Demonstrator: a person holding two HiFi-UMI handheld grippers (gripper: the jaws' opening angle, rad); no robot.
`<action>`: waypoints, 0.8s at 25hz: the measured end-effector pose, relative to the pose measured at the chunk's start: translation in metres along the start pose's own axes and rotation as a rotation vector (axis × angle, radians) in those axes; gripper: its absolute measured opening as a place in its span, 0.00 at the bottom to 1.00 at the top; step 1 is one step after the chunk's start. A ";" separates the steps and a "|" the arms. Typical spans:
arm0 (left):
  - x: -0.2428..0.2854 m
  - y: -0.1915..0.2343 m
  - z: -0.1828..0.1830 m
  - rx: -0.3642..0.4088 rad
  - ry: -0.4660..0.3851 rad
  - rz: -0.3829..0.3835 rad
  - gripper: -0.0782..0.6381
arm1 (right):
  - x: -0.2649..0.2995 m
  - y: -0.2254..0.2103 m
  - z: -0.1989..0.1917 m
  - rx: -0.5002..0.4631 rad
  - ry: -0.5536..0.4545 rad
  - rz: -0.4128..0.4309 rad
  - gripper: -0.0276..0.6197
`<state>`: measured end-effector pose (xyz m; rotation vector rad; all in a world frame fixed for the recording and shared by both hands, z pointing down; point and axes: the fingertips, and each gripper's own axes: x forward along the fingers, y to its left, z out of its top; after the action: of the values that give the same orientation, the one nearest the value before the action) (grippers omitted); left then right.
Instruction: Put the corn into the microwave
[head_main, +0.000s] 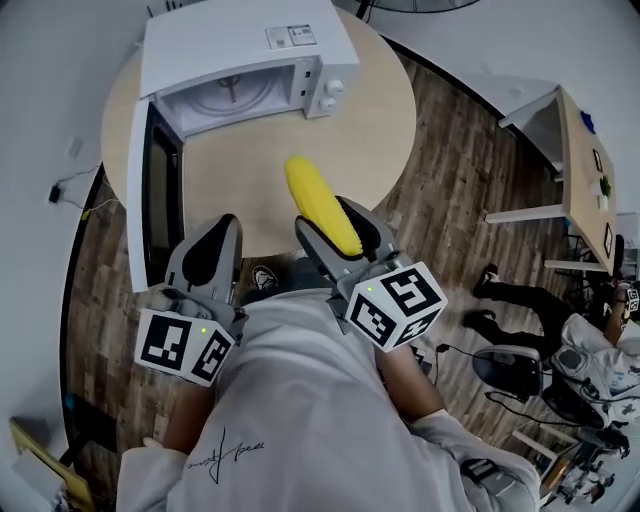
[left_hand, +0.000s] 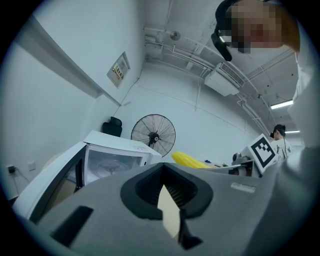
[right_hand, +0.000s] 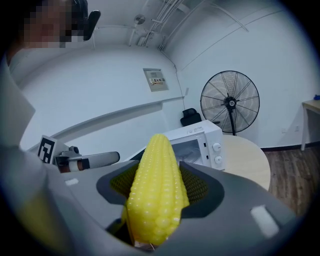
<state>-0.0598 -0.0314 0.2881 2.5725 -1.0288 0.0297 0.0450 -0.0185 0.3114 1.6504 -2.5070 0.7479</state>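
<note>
Head view: corn (head_main: 318, 200) clamped in right tool (head_main: 322, 214) over table's (head_main: 380, 120) near edge, lower end hidden by jaws. Microwave (head_main: 240, 80) open at far edge.
Left gripper view: left tool (left_hand: 165, 186) closed, empty.
Right gripper view: corn base hidden between jaws.

Site: indoor test room, lab or office type. Evidence:
- bare white walls with a posted notice (right_hand: 157, 79)
- exposed ceiling pipes (left_hand: 175, 47), ceiling-hung air unit (left_hand: 225, 80), strip light (left_hand: 281, 104)
- pedestal fan (right_hand: 230, 102)
- microwave (head_main: 240, 60) alone on a round worktop (head_main: 370, 120), 12 o'clock
- wood-plank floor (head_main: 460, 180)
- desk (head_main: 580, 170) at 3 o'clock
- loose cables (head_main: 452, 349) at 4 o'clock
</note>
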 end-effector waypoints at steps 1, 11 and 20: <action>0.000 0.002 0.001 -0.003 -0.001 -0.002 0.09 | 0.003 0.000 0.001 -0.003 0.004 -0.001 0.45; 0.009 0.021 -0.004 -0.030 0.013 0.017 0.09 | 0.024 -0.017 0.004 0.003 0.009 -0.020 0.45; 0.031 0.028 -0.004 -0.035 0.033 0.021 0.09 | 0.043 -0.038 0.005 0.003 0.044 -0.021 0.45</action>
<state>-0.0556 -0.0691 0.3063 2.5219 -1.0347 0.0585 0.0615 -0.0692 0.3334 1.6400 -2.4569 0.7779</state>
